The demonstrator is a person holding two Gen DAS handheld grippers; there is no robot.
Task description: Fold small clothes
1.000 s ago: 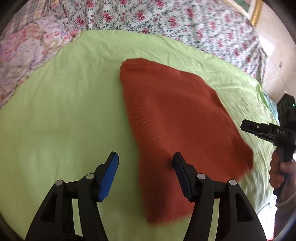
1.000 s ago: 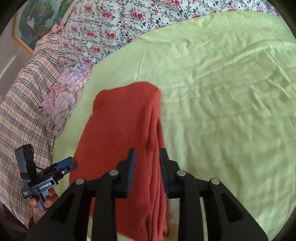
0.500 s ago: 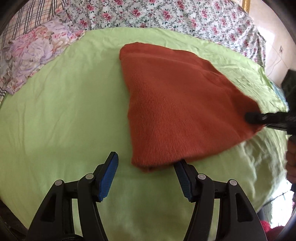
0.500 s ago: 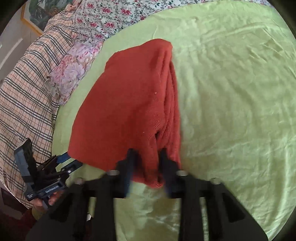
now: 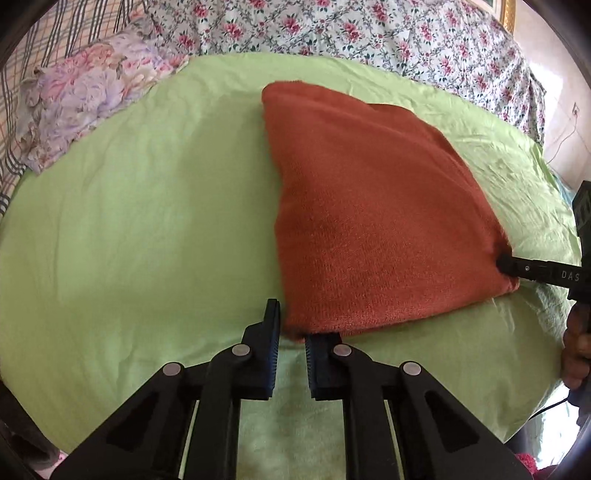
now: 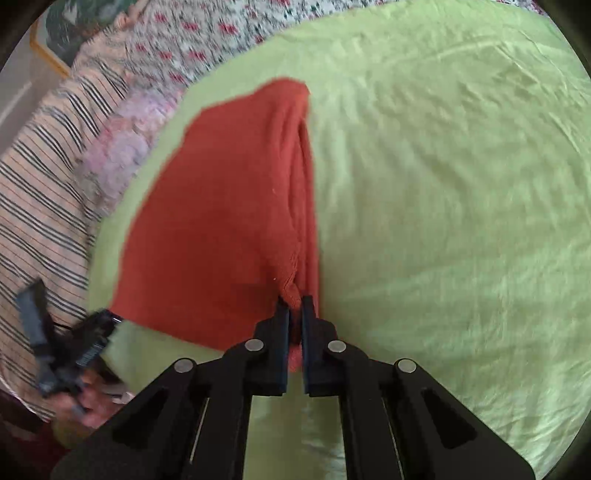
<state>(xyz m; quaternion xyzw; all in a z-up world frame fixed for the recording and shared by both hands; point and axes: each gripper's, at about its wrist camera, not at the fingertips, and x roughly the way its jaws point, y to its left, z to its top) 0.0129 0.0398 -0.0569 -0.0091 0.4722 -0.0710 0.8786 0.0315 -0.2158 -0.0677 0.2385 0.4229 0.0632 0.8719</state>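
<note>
A rust-red knit garment (image 5: 369, 221) lies folded on the lime-green sheet (image 5: 147, 221), its near edge lifted a little. My left gripper (image 5: 293, 325) is at its near left corner, jaws closing, with the corner pinched between the blue pads. In the right wrist view my right gripper (image 6: 295, 306) is shut on the bunched layers of the garment (image 6: 221, 221) at its near right corner. From the left wrist view, the right gripper (image 5: 509, 266) bites that corner at the far right. The left gripper (image 6: 92, 332) appears blurred at the lower left of the right wrist view.
A pastel floral pillow (image 5: 85, 103) and a rose-print quilt (image 5: 369, 33) lie beyond the sheet, with a plaid blanket (image 6: 37, 203) to the left. A hand (image 5: 576, 350) grips the right tool near the bed's right edge. Green sheet (image 6: 461, 221) spreads to the right.
The left jaws went from wide open to closed on the garment's near left corner. The right jaws narrowed and clamped the near right corner. Both views moved in closer to the garment.
</note>
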